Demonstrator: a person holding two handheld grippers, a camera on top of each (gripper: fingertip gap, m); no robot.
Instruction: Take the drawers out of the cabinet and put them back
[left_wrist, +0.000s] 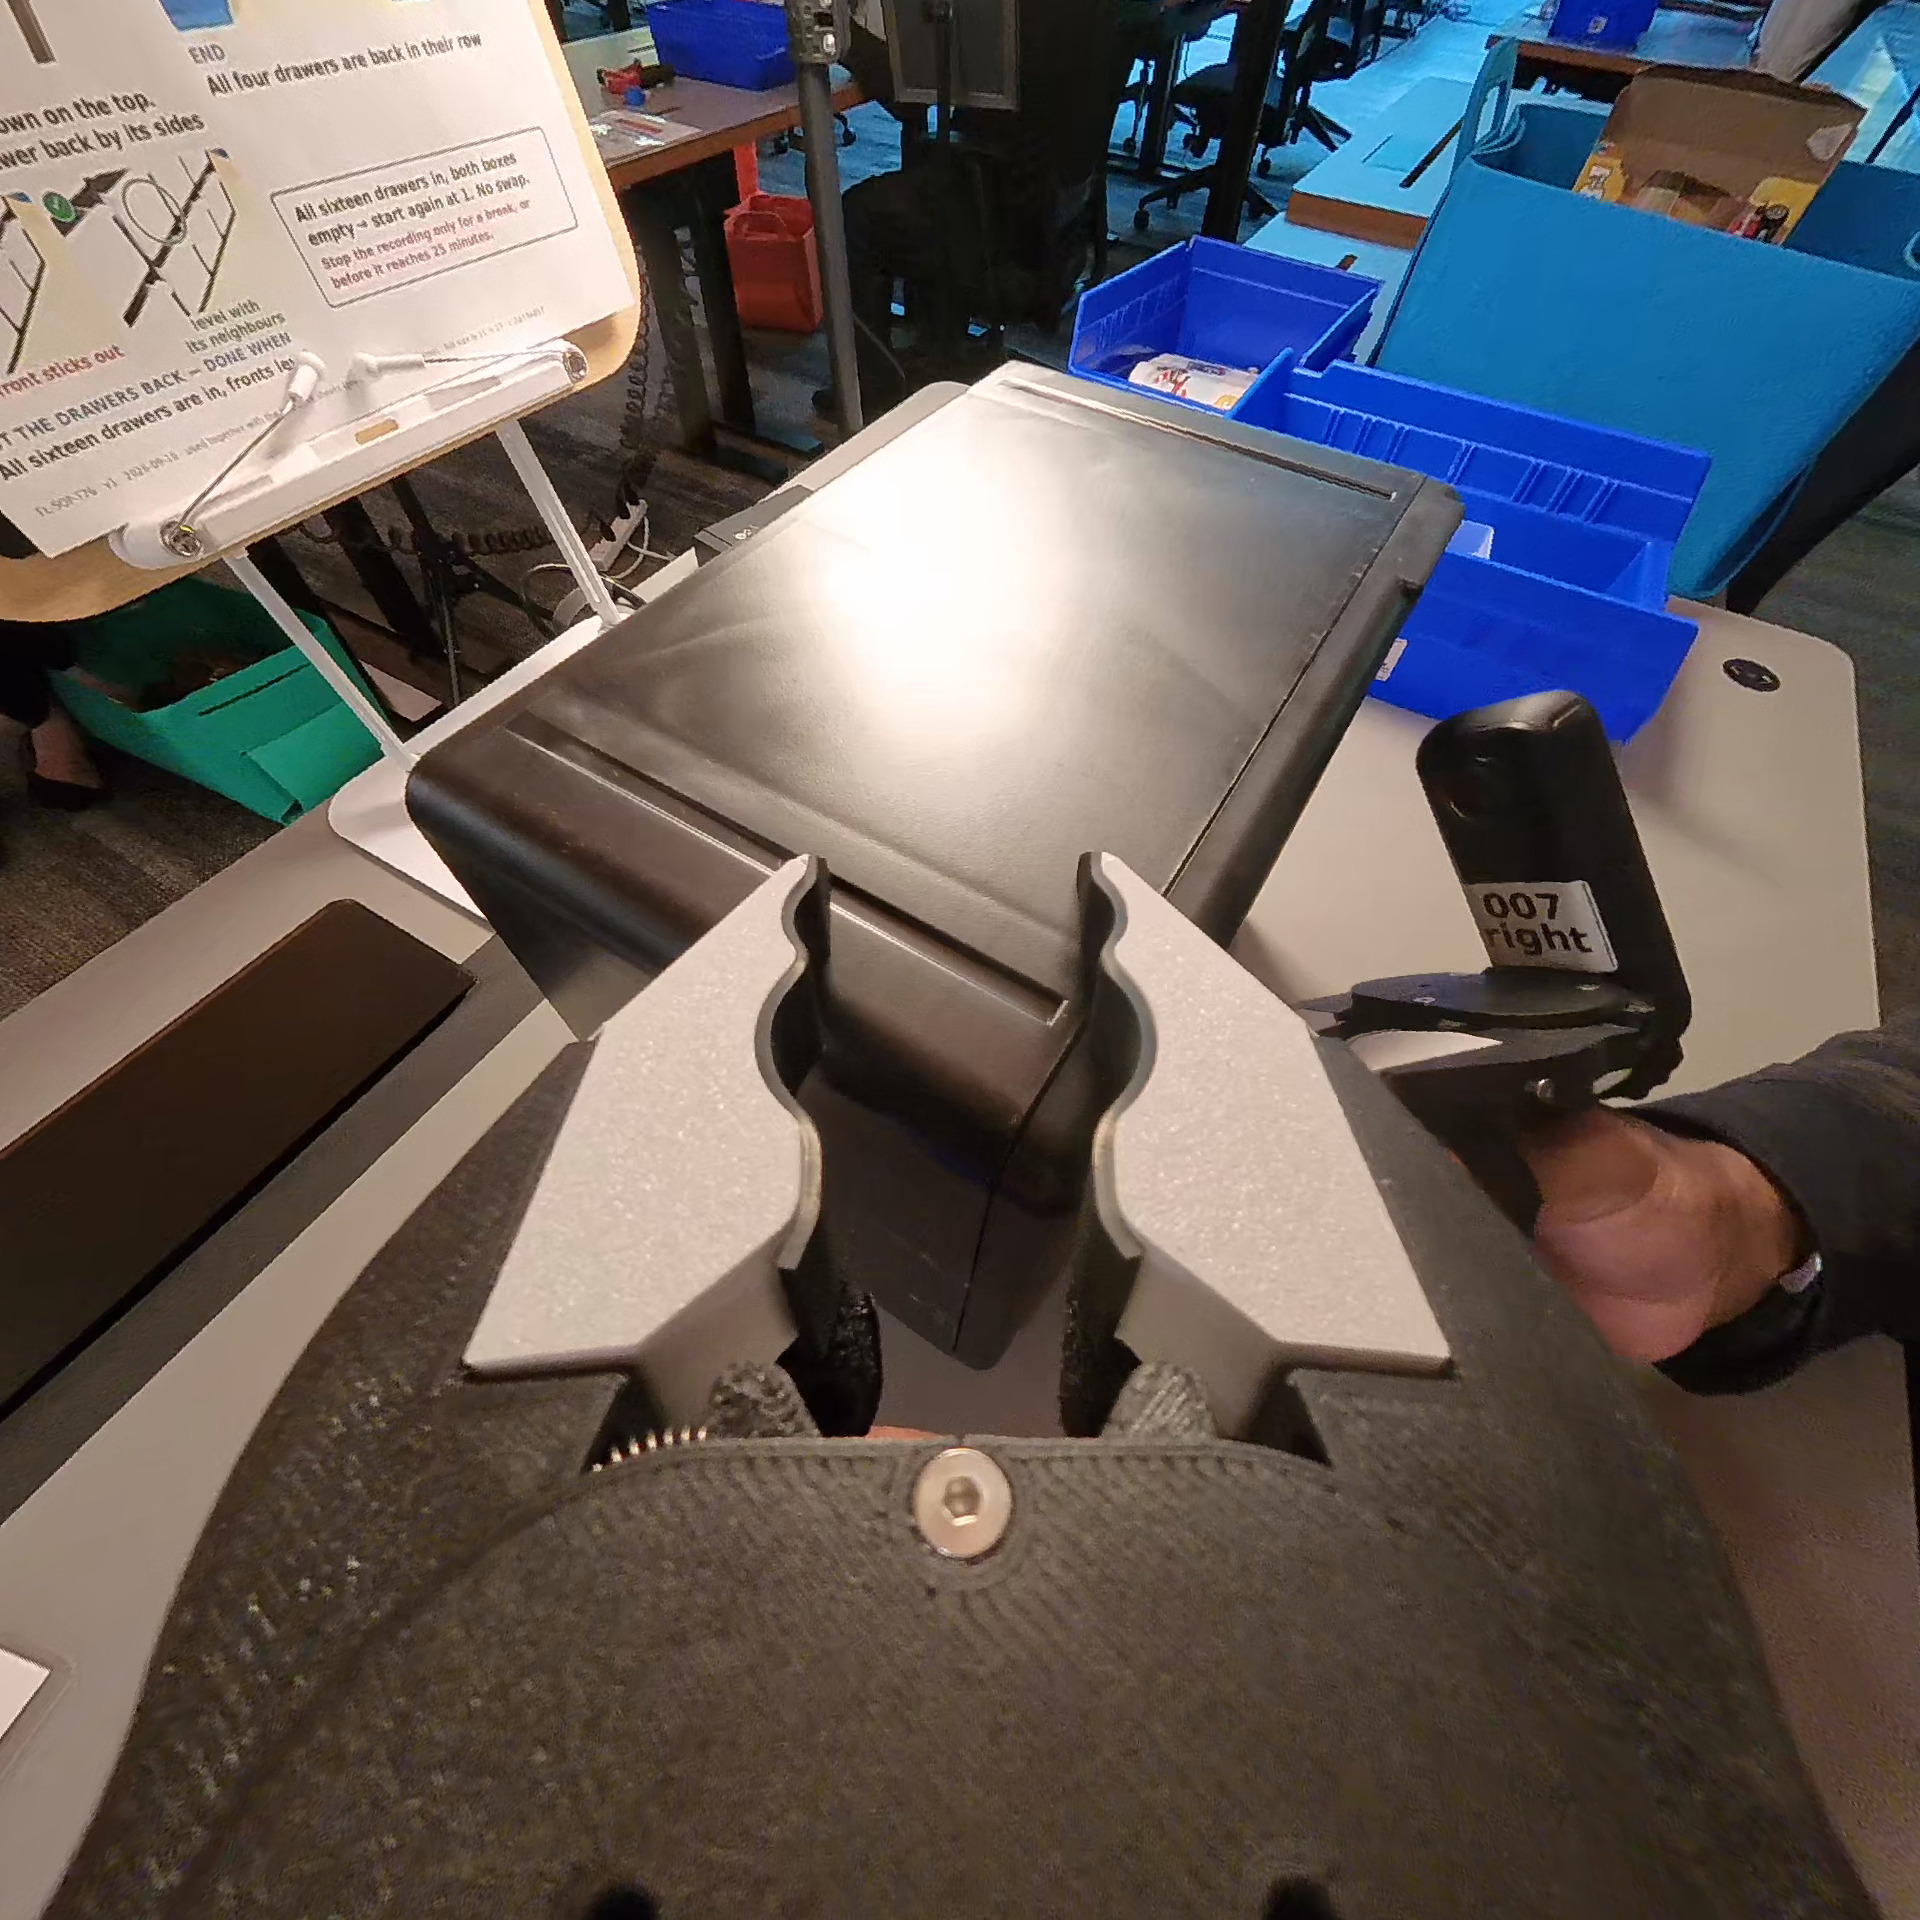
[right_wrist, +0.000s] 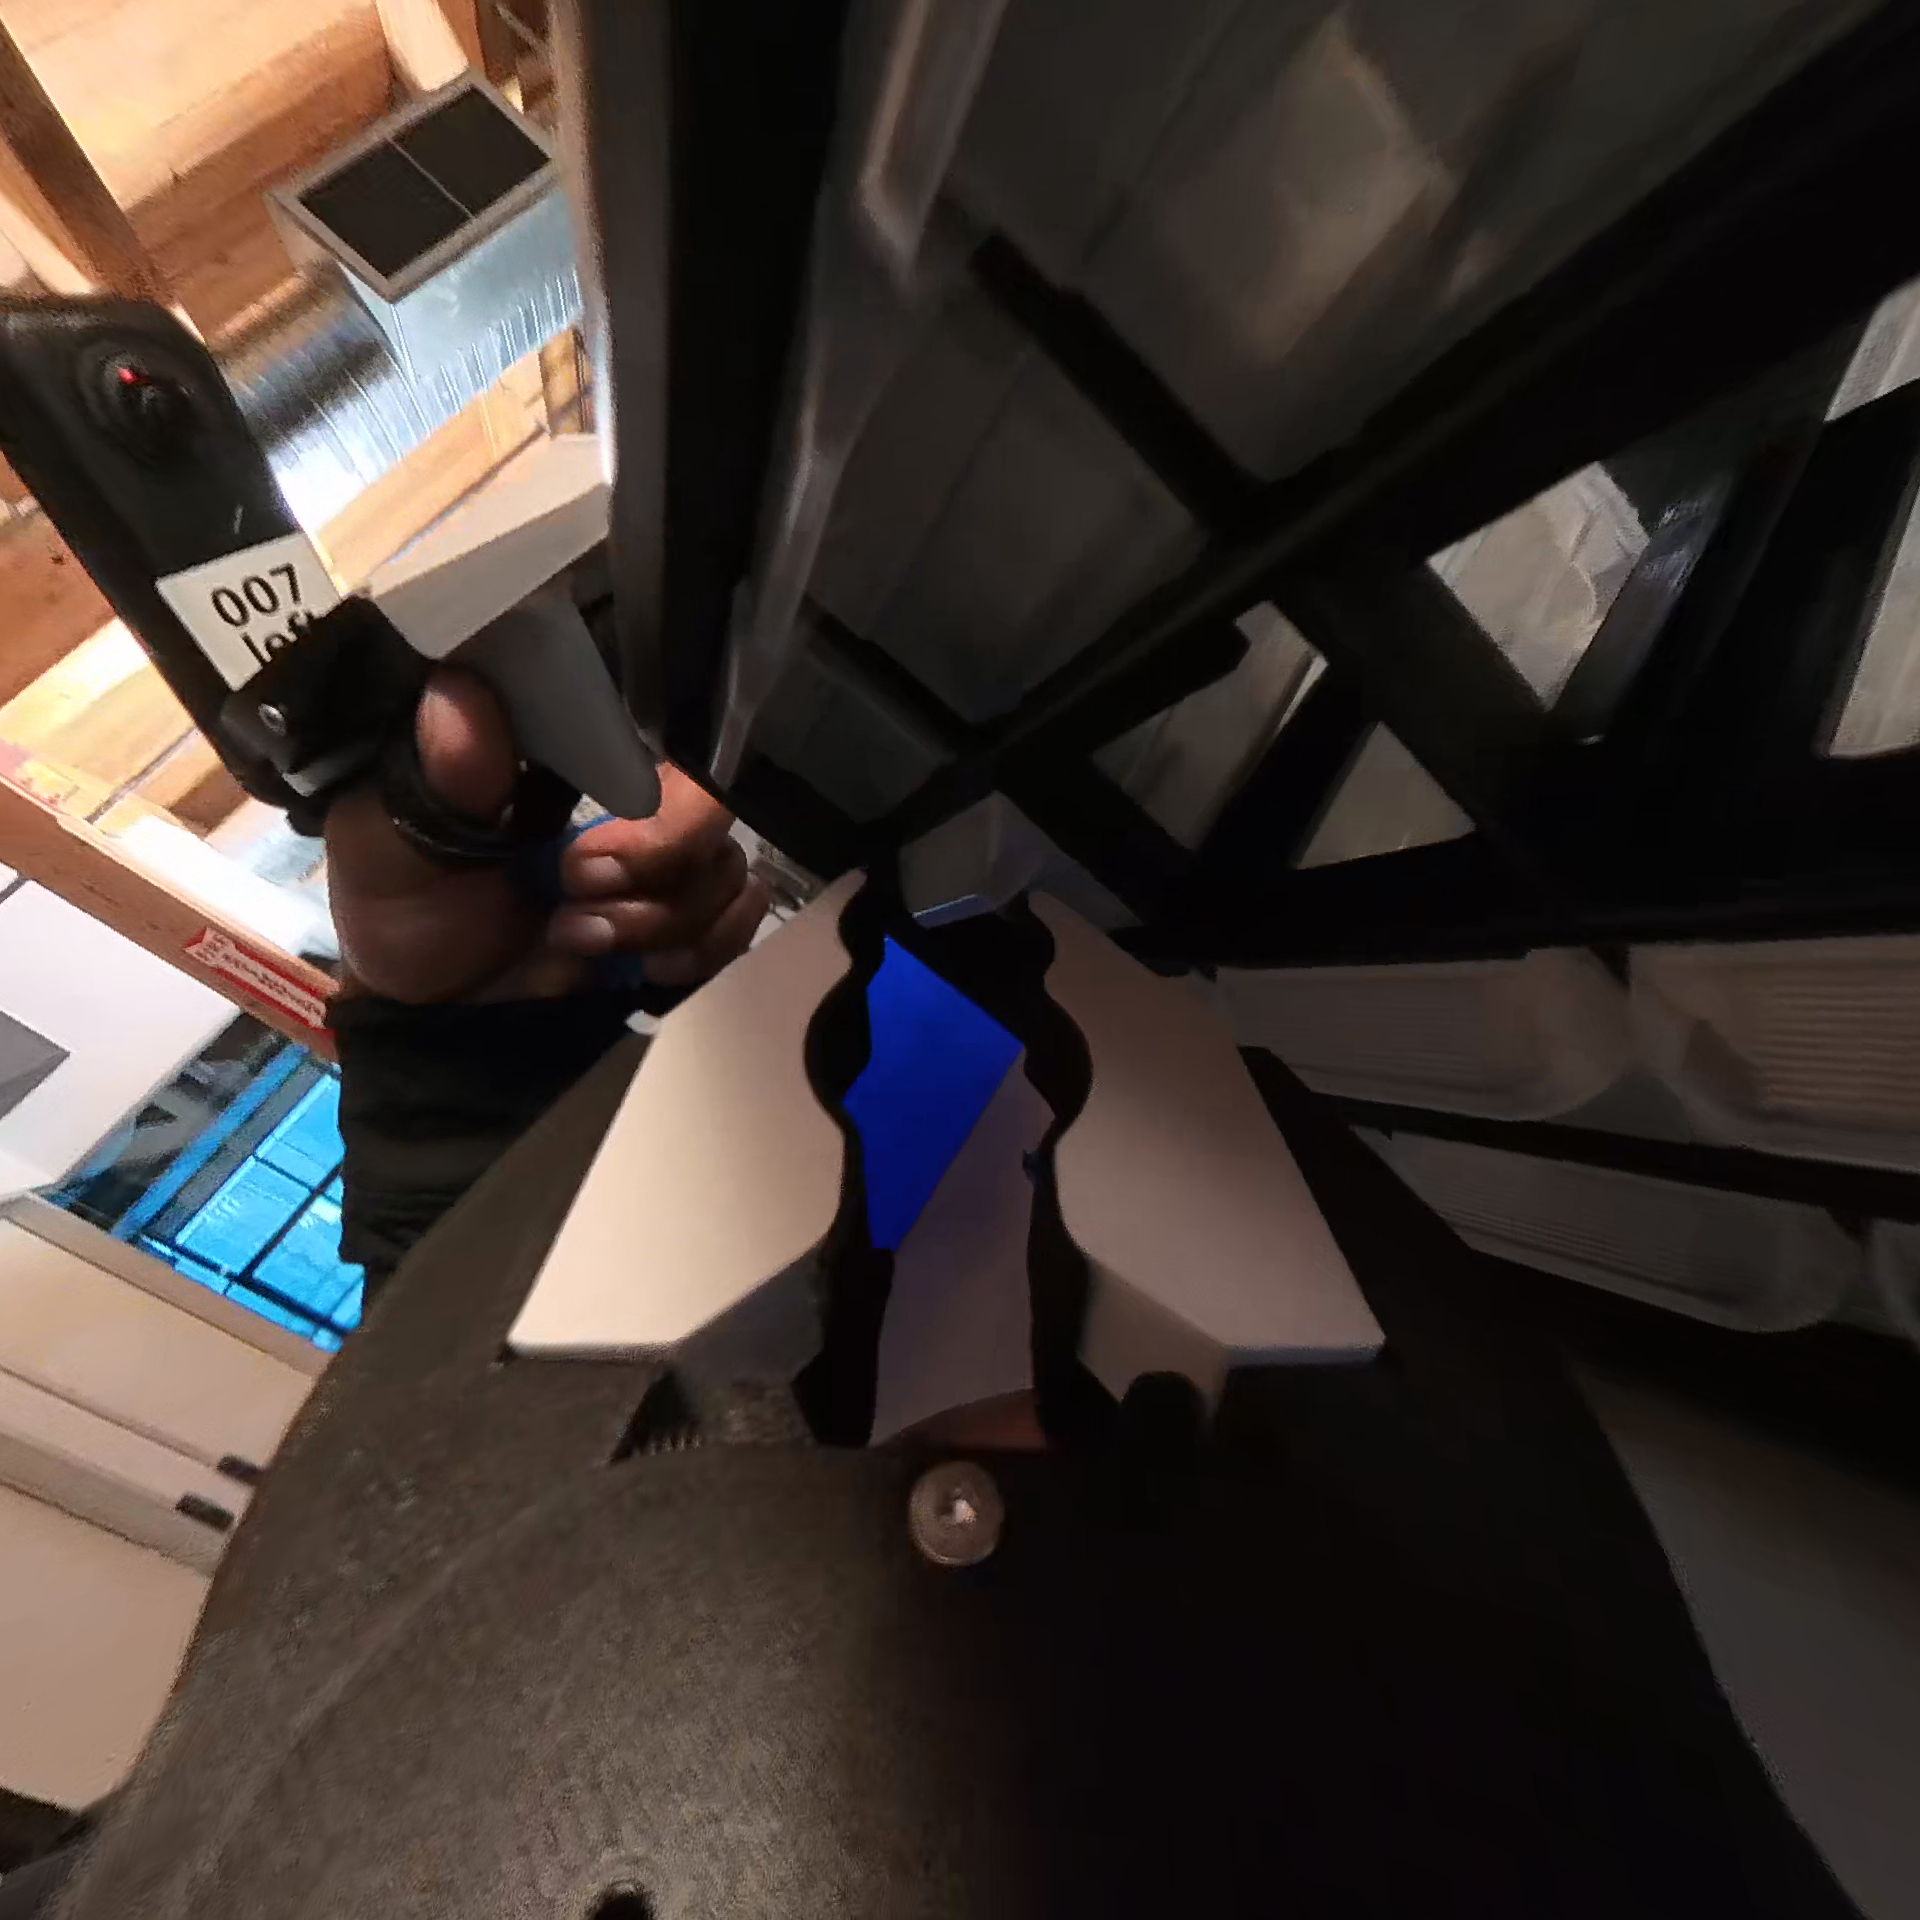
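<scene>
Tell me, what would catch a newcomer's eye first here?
A big glossy black cabinet fills the middle of the left wrist view, the left gripper open over its near corner. Bright blue bins sit behind it at right. From below, the right gripper reaches the handle of a pale translucent drawer.

Two wrist cameras, both close on one black cabinet.

The left wrist view looks down and forward over the cabinet (left_wrist: 966, 623) top, which fills mid-frame, with the right gripper's camera body at the right edge. The right wrist view looks steeply up along the cabinet (right_wrist: 1299, 520) front, very near, ceiling at upper left. Both share the cabinet; each catches the other gripper.
</scene>
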